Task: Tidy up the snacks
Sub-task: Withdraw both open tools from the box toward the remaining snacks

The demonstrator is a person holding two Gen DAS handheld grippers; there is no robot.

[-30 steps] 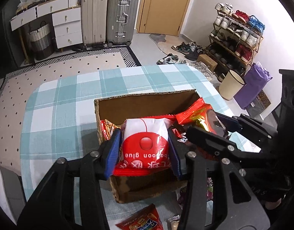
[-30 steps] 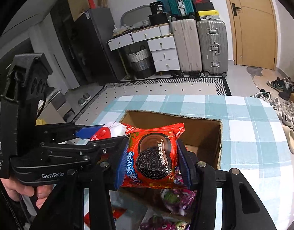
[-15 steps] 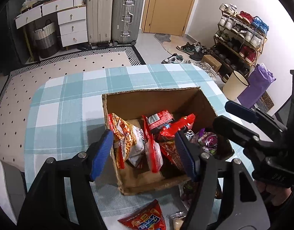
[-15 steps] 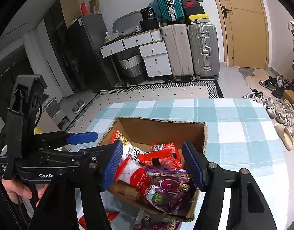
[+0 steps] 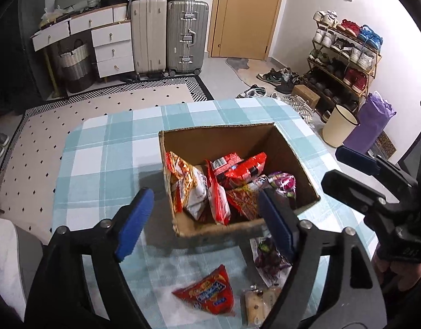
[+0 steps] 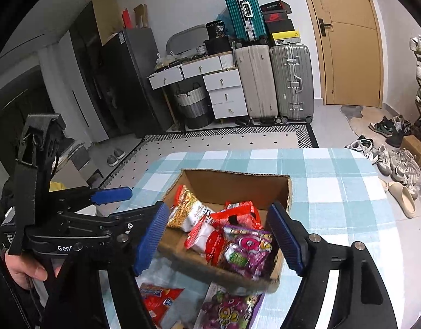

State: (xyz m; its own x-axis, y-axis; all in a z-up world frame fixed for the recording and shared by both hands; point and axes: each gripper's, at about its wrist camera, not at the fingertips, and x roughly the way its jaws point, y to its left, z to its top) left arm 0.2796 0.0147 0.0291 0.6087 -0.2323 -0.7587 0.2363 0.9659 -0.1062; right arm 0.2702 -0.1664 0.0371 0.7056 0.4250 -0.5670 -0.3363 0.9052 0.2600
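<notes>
A cardboard box on the checked tablecloth holds several snack packets, red ones and a purple one among them. My left gripper is open and empty, above the box's near edge. My right gripper is open and empty over the box's near side; it also shows at the right of the left wrist view. On the cloth in front of the box lie a red packet, a purple packet and a pale snack.
The table's far and right edges drop to the floor. Beyond are a dotted rug, suitcases, drawers, a shoe rack, a bin and a door.
One second ago each gripper was shut on a snack packet over the box. Both opened, the packets dropped into the box, and both grippers have drawn back and up.
</notes>
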